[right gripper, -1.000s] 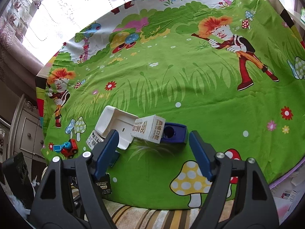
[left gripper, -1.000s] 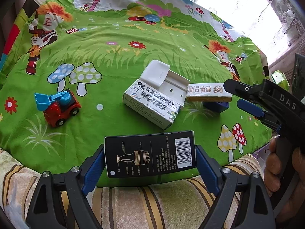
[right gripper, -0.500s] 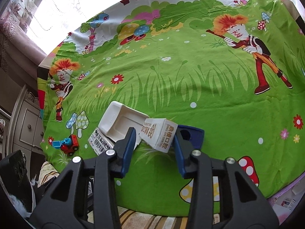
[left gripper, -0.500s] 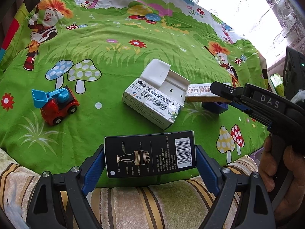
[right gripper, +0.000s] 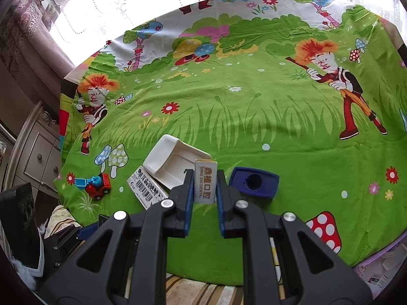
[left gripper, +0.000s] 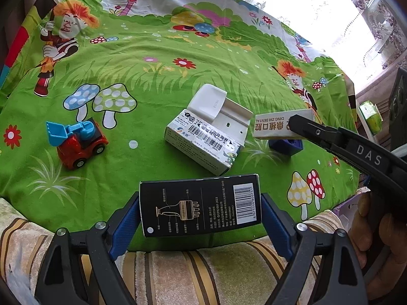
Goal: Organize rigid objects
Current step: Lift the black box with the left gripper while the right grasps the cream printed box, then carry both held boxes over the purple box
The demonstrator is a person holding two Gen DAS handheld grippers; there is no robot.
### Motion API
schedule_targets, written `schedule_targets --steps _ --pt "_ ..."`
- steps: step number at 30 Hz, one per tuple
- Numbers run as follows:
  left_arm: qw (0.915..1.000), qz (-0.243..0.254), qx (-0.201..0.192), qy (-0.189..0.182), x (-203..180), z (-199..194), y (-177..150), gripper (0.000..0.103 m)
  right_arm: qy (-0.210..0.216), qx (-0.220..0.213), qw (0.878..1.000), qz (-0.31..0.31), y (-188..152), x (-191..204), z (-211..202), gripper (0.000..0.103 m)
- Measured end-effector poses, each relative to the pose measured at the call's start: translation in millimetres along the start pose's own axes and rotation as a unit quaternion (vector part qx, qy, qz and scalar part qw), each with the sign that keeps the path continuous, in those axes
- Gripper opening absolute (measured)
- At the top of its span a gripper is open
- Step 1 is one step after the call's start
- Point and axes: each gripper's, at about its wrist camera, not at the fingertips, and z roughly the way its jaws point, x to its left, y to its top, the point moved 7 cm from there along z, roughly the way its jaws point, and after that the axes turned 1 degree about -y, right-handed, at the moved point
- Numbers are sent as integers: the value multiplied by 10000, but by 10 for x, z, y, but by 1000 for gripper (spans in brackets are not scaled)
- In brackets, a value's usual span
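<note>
- Sorting looks barely begun: the toy truck (left gripper: pixel 77 145), barcode carton (left gripper: pixel 203 147), white tray (left gripper: pixel 218 111) and blue block (right gripper: pixel 253 181) lie loose near the bed's (left gripper: pixel 178 76) near edge.
- The left gripper (left gripper: pixel 199 212) hovers above that edge, jaws pinching the black box (left gripper: pixel 199 204).
- The right gripper (right gripper: pixel 204 190) reaches in level, jaws clamped on the dental box (right gripper: pixel 205 181), just left of the blue block.

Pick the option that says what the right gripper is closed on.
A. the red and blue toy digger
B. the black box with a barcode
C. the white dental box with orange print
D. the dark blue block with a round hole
C: in the right wrist view the right gripper has its blue-padded fingers pressed against both sides of the white dental box; the black box is in the left gripper.
</note>
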Motion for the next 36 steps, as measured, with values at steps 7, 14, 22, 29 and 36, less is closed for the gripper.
schedule_targets --steps 7,14,22,29,36 --pt "9997 164 -207 10 -70 -97 15 89 -237 -290 9990 -226 -109 34 -263 19" --pt "9985 357 -412 1 -206 -249 45 89 -524 -484 9970 -307 -247 -38 -548 19" --pt "9971 586 -471 -132 -490 -368 -1 89 -717 -612 9953 -198 -394 -231 -816 19" --pt "9947 880 -446 -273 -854 -410 -93 89 -818 -729 9940 -52 -546 -469 -1092 19" --pt "9903 1273 -347 -443 -1335 -373 -234 89 -997 -856 9905 397 -763 -943 -1416 19"
